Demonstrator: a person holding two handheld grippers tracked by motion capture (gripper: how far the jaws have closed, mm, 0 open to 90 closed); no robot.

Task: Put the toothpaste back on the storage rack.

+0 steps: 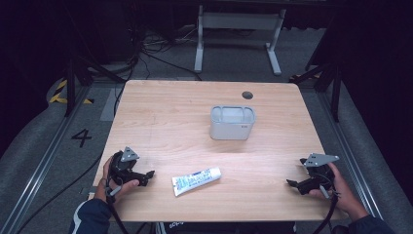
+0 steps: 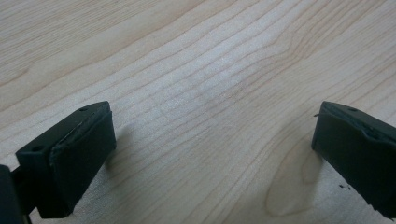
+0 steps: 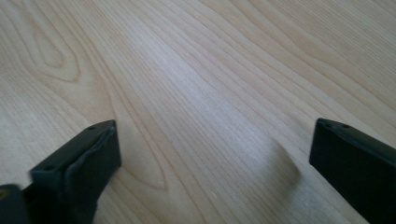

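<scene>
High view: my left claw rests on the tabletop near its front-left corner, jaws spread, nothing between them. My right claw sits near the front-right edge, jaws spread too and empty. The toothpaste tube lies flat between them, nearer the left claw, touching neither. A white rectangular bin stands upright behind the tube, mid-tabletop. Both gripper views show bare wood grain between the jaws.
</scene>
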